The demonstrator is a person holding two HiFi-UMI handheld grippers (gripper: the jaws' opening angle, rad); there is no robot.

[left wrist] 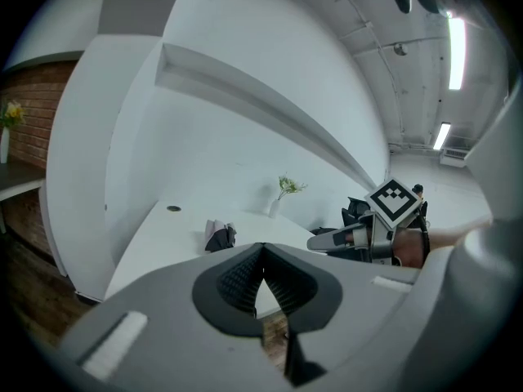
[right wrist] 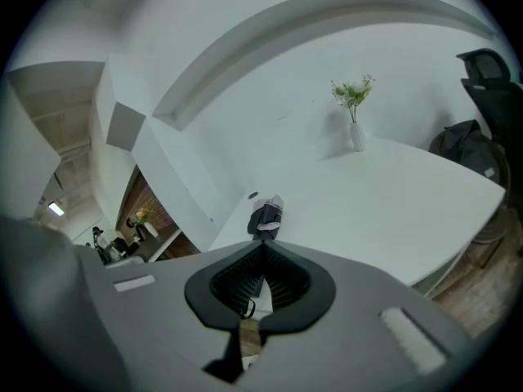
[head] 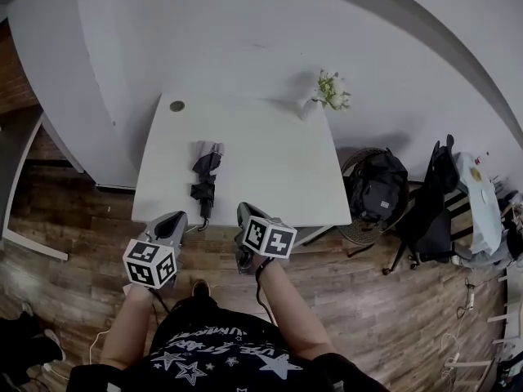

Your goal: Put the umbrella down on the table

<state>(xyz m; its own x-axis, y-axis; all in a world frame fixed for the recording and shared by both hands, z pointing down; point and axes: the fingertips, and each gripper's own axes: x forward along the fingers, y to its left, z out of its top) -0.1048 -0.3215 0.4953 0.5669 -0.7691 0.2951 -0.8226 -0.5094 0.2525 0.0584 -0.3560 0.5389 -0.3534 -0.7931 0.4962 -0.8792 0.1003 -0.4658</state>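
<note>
A folded dark grey umbrella (head: pixel 204 178) lies flat on the white table (head: pixel 270 153), near its left side, with the handle end pointing at the near edge. Both grippers are held back from the table, over the wooden floor. My left gripper (head: pixel 175 218) is shut with nothing in it, just left of the umbrella's handle end. My right gripper (head: pixel 243 210) is also shut and empty, just right of it. The left gripper view has the umbrella (left wrist: pixel 219 237) beyond the shut jaws, and the right gripper (left wrist: pixel 317 242) alongside. From the right gripper view the umbrella (right wrist: pixel 265 216) sits just past the jaw tips.
A white vase of flowers (head: pixel 327 95) stands at the table's far right corner. A round hole (head: pixel 177 105) marks the far left corner. A black backpack (head: pixel 376 186) and a black chair (head: pixel 429 211) stand right of the table. White walls close in behind and left.
</note>
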